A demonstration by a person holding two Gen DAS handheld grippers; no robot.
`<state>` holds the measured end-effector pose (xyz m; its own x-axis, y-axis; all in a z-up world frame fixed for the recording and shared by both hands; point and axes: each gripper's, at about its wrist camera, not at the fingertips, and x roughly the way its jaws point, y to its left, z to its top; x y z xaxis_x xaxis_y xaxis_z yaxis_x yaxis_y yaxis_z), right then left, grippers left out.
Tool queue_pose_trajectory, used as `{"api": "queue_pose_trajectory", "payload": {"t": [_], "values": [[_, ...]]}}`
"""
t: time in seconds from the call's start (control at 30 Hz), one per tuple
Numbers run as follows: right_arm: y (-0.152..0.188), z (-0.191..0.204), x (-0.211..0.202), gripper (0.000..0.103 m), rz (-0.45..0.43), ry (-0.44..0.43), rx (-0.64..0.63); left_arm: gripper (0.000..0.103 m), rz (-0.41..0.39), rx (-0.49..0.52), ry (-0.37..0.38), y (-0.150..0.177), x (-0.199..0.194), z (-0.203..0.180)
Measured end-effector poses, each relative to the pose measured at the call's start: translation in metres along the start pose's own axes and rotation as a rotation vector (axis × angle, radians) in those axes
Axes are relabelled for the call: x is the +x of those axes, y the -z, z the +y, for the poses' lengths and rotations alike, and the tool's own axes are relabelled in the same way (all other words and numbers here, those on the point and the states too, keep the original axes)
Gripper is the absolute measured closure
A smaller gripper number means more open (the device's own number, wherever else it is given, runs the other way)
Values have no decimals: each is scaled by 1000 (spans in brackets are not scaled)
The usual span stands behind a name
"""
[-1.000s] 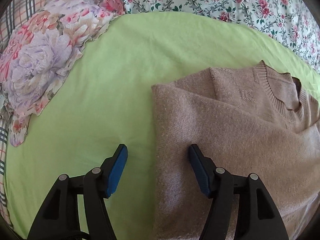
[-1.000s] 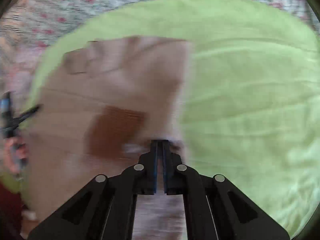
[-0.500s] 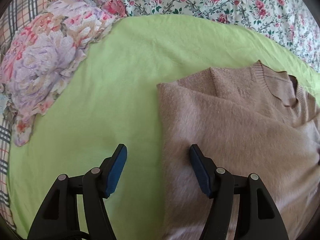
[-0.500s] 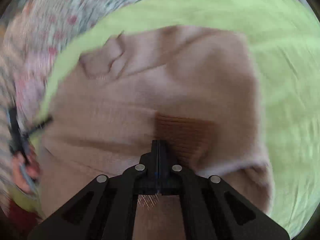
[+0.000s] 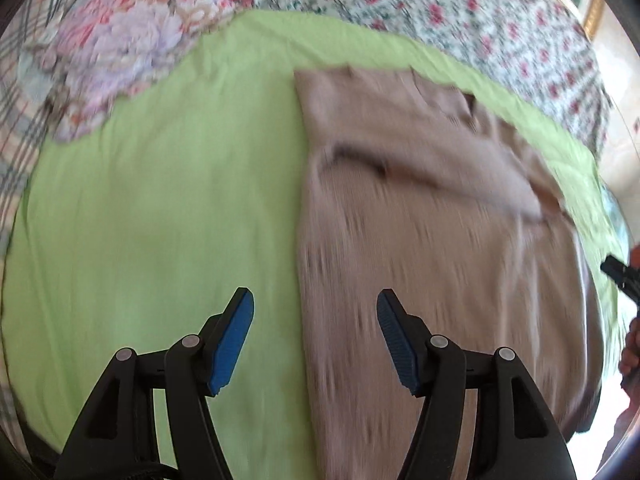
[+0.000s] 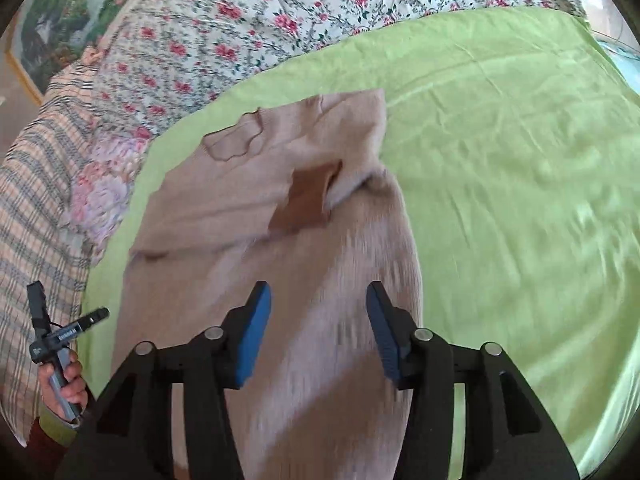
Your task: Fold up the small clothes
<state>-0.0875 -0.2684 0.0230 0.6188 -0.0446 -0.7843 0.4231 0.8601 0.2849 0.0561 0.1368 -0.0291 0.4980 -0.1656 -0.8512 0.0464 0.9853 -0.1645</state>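
Hand-held gripper (image 6: 318, 332) hovers over sweater (image 6: 256, 200).

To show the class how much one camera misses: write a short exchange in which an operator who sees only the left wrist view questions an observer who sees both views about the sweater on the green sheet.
Operator: Is the right gripper holding the sweater?
Observer: No. Its jaws have just been opening. They stand apart above the sweater, with no cloth pinched between the pads.
Operator: My picture is blurred. Where does the sleeve lie?
Observer: It is folded across the body, and its brown cuff rests on the sweater below the neckline, near the right-hand folded edge as the right wrist view shows it.
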Motion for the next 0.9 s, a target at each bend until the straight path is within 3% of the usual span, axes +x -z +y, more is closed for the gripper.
{"api": "queue_pose_trajectory", "payload": {"t": [0.33,0.53,0.63,0.8,0.83,0.87,0.9], "values": [[88,-23,-57,52,22,-138,65,35,135,67,194,117,-20,-20],[127,-42,-76,52,83,-189,65,35,103,103,327,144,-25,-31],[142,-48,-74,52,119,-212,69,47,98,78,450,144,-26,-27],[155,-38,-59,52,142,-289,64,59,104,121,440,146,-22,-28],[155,-33,-54,57,144,-291,52,63,103,131,434,145,-22,-28],[154,-30,-51,66,150,-298,52,76,98,142,420,143,-22,-30],[154,-30,-50,88,153,-299,54,90,92,151,400,143,-22,-31]]}}
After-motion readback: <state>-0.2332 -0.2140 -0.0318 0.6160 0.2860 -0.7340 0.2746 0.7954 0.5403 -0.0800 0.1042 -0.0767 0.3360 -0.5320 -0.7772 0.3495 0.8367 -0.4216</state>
